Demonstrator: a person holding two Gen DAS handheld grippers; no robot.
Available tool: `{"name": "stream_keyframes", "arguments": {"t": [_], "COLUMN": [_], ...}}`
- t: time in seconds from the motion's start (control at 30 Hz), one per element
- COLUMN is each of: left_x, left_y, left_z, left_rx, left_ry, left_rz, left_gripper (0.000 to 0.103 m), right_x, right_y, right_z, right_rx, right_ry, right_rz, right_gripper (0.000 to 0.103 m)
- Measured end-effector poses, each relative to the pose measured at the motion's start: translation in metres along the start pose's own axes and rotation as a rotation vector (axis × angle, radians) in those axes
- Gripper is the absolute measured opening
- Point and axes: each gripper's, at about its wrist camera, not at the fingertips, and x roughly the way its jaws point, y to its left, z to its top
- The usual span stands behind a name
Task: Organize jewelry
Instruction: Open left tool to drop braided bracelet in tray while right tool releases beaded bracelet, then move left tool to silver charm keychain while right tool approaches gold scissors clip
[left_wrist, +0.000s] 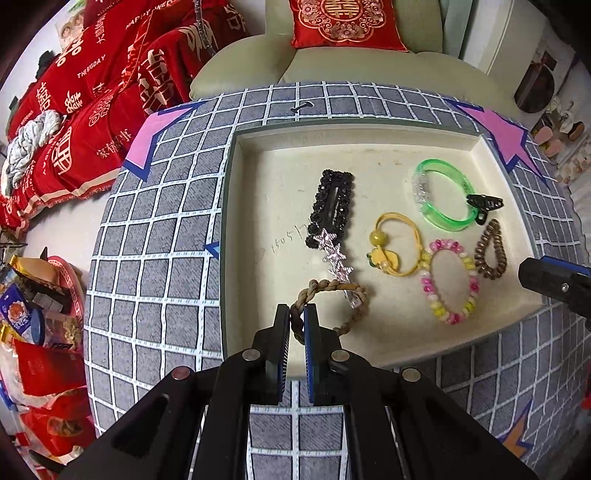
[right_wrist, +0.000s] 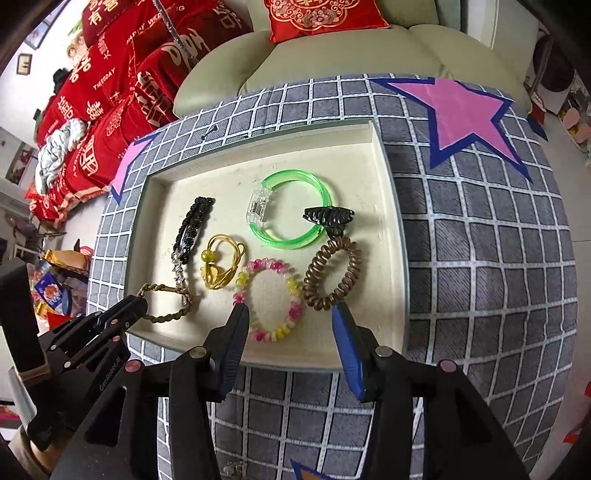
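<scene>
A cream tray (left_wrist: 258, 206) (right_wrist: 384, 258) on the grid cloth holds the jewelry. My left gripper (left_wrist: 296, 314) (right_wrist: 136, 304) is shut on a brown twisted rope bracelet (left_wrist: 332, 286) (right_wrist: 166, 315) at the tray's near-left edge. A silver star clip (left_wrist: 338, 264) lies across the rope, next to a black beaded hair clip (left_wrist: 332, 206) (right_wrist: 194, 229). My right gripper (right_wrist: 290, 315) stands open over the tray's near edge, with a pink-and-yellow bead bracelet (right_wrist: 273, 299) (left_wrist: 448, 280) lying between and beyond its fingers, untouched. A brown coil hair tie (right_wrist: 332, 277) (left_wrist: 489, 251) lies just past the right finger.
Also in the tray: a yellow hair tie (right_wrist: 221, 266) (left_wrist: 397, 251), a green clear bangle (right_wrist: 291, 210) (left_wrist: 443, 195) and a small black claw clip (right_wrist: 328, 218) (left_wrist: 485, 205). Pink star patches (right_wrist: 465, 110) mark the cloth. An armchair (left_wrist: 332, 66) stands behind, red bedding at left.
</scene>
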Motion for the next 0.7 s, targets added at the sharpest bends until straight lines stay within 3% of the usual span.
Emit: {"name": "stream_keyframes", "arguments": {"t": [0.33,0.7], "left_x": [-0.021,-0.039], "left_y": [0.006,0.01], "left_z": [-0.024,-0.065], "left_rx": [-0.03,-0.042], "left_ry": [0.0,0.013], "left_rz": [-0.036,-0.044], "left_gripper": [0.015,0.015], "right_x": [-0.032,-0.044], "right_y": [-0.007,-0.011], "right_z": [-0.027,-0.075], "right_rx": [0.032,0.05], "right_ry": [-0.031,-0.002], "right_rz": [0.033,0.043], "right_gripper": [0.06,0.069]}}
